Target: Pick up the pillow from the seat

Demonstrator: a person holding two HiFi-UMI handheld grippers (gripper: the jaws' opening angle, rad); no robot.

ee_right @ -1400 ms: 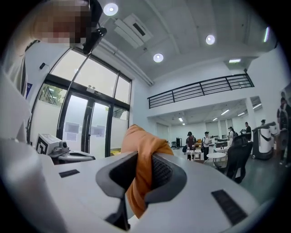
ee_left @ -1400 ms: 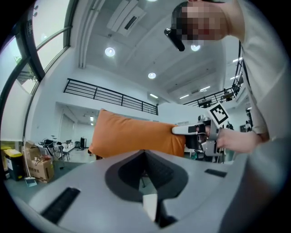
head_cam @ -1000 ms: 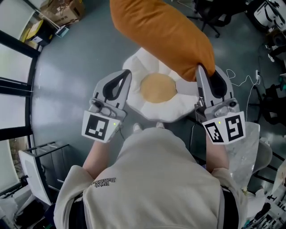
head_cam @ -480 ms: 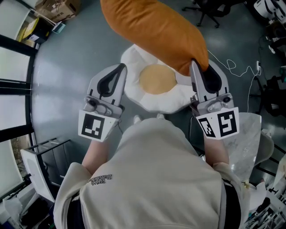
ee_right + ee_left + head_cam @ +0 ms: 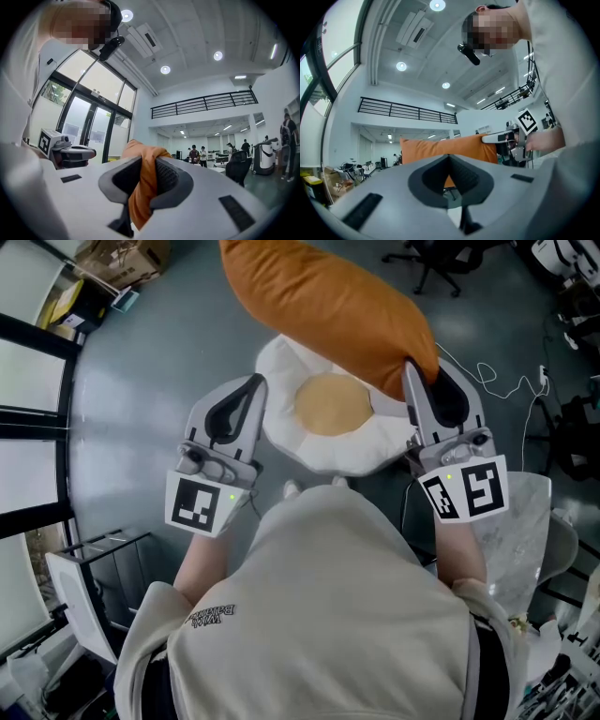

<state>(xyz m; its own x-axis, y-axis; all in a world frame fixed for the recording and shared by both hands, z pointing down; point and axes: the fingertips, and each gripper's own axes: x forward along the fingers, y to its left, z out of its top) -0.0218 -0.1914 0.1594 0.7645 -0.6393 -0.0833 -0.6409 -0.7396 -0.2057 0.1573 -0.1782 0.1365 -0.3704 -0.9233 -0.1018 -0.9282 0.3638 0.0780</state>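
Pinching just one corner of the orange pillow, already up off the seat, your right gripper wants a firm squeeze, so maybe bring your closed, empty left gripper under it.

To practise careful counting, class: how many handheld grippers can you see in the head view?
2. The left gripper, shut and empty, is left of the white seat; the right gripper, opposite, grips a corner of the orange pillow. None seems hidden.
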